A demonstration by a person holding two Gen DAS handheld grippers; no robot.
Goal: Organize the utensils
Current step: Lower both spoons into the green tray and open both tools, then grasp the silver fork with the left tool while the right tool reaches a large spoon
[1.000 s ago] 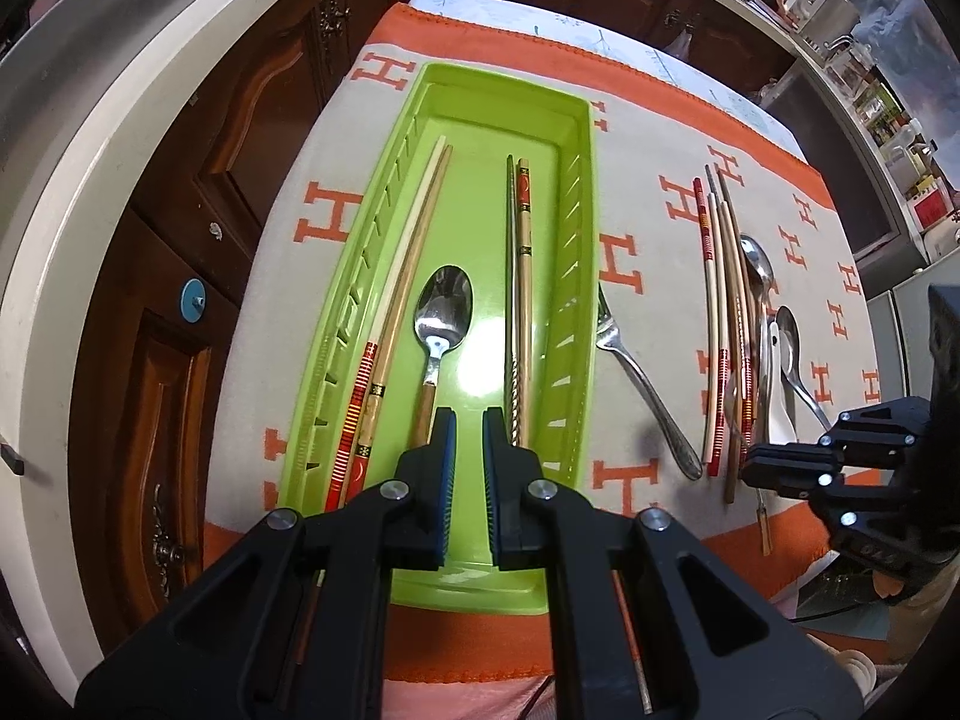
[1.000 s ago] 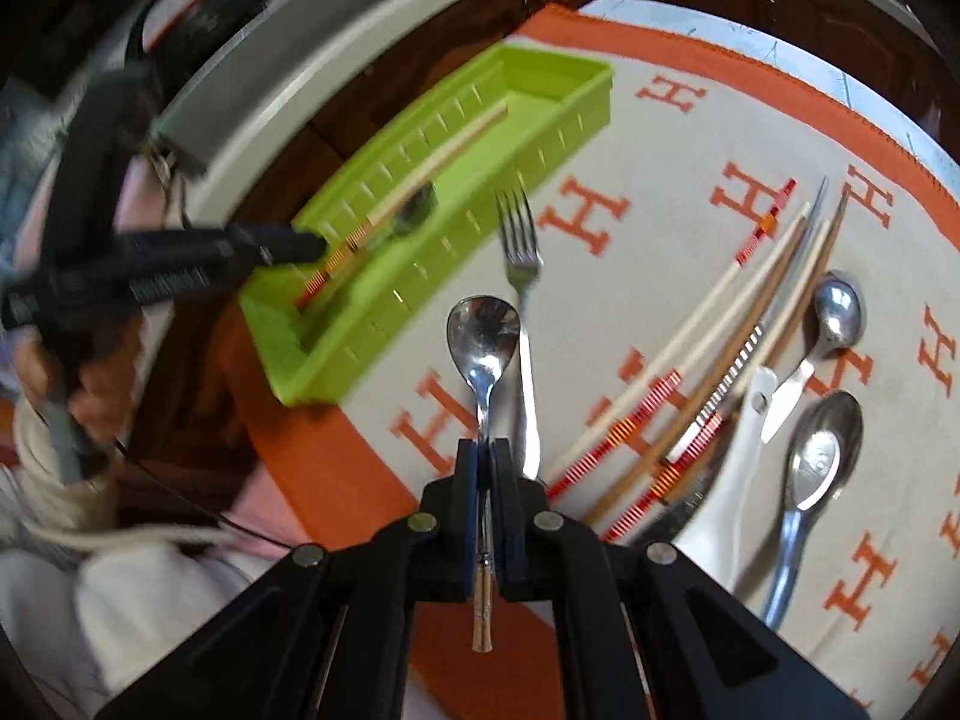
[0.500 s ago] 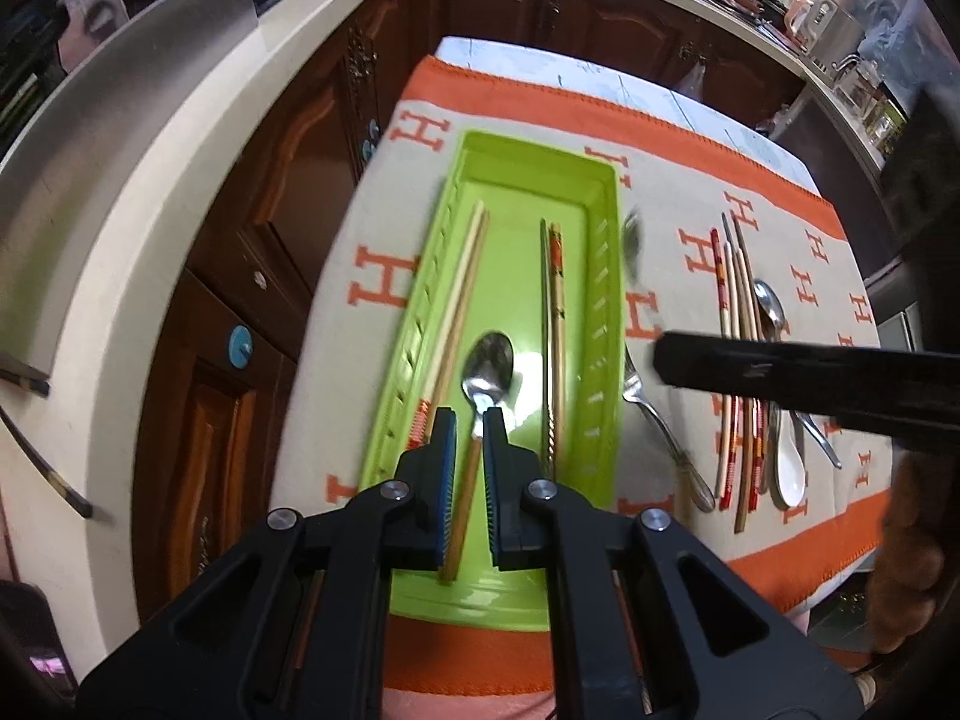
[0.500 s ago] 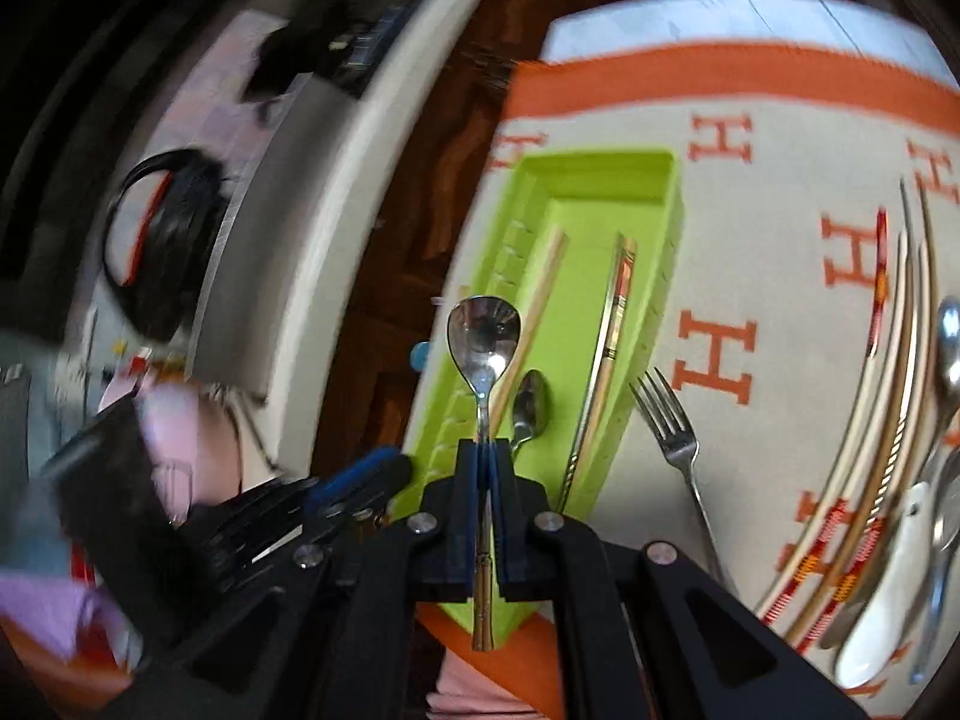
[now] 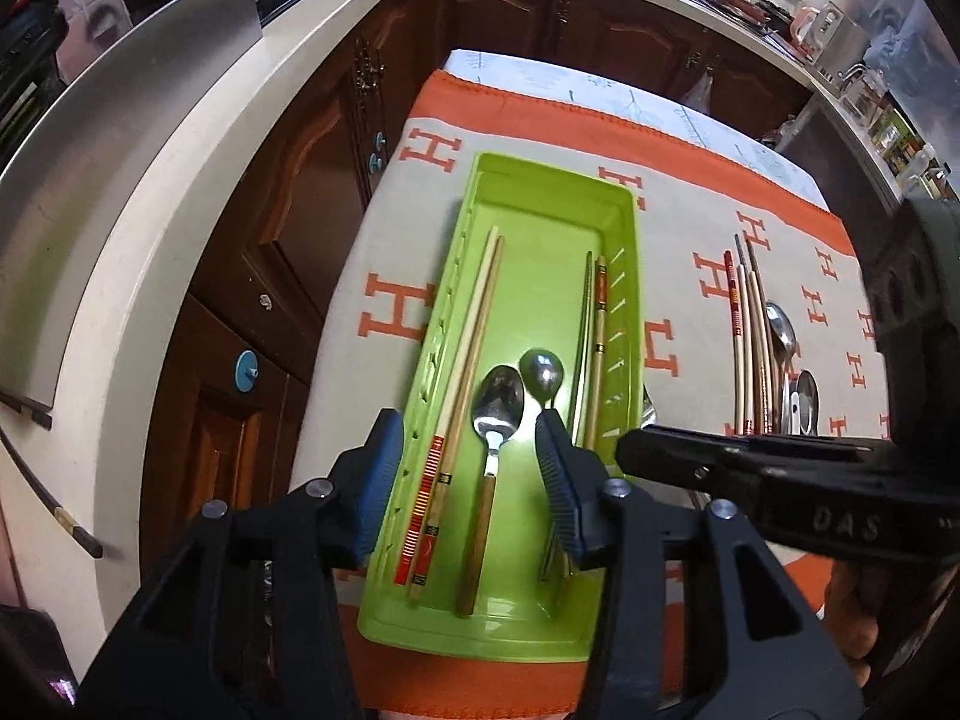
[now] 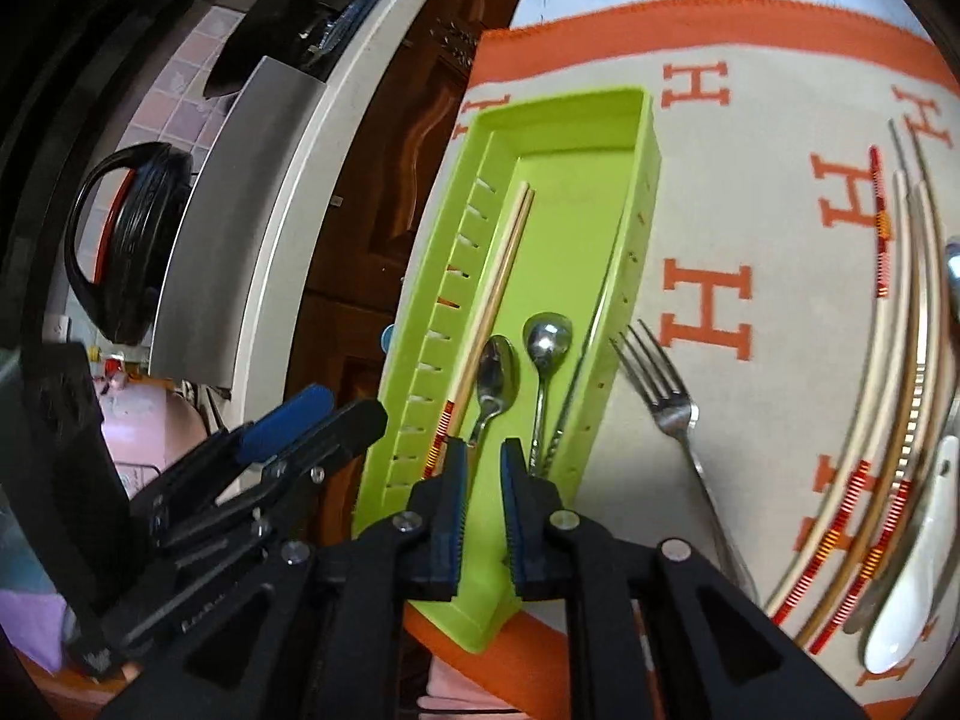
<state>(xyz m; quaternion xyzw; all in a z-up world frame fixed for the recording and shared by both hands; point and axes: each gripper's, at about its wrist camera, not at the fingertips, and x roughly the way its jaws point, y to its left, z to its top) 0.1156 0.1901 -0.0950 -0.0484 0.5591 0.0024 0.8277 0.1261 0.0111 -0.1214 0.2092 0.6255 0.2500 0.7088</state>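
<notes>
Left wrist view. Green plastic tray (image 5: 543, 222): lies lengthwise on the H-patterned cloth (image 5: 396, 300), beside its left edge, the long axis suiting long utensils. Contents, left wall to right wall: pale chopstick pair with red-banded ends (image 5: 462, 384); wooden-handled spoon (image 5: 495, 414); a second, all-metal spoon (image 5: 542, 373) just beside it, handle hidden behind the right finger; a metal chopstick and a decorated chopstick (image 5: 598, 354) along the right wall. All point the same way, heads toward the far end, which reads as deliberate sorting. Left gripper (image 5: 465, 474): jaws spread wide, holding nothing, hovering over the near end of the tray. Unsorted pile (image 5: 762, 348) of chopsticks and spoons waits near the cloth's right edge.

Right wrist view. Right gripper (image 6: 482, 468): jaws parted a little, empty, over the tray's near end; the metal spoon (image 6: 545, 339) lies free on the tray floor ahead of it. Fork (image 6: 672, 402) rests on the cloth just outside the tray's right wall. White ceramic spoon (image 6: 924, 570) lies near the cloth's near right corner.

Changes: half a second ago the right gripper clamped the metal spoon's handle above the tray; now the spoon is released inside. The left gripper, then nearly closed, has opened wide.
</notes>
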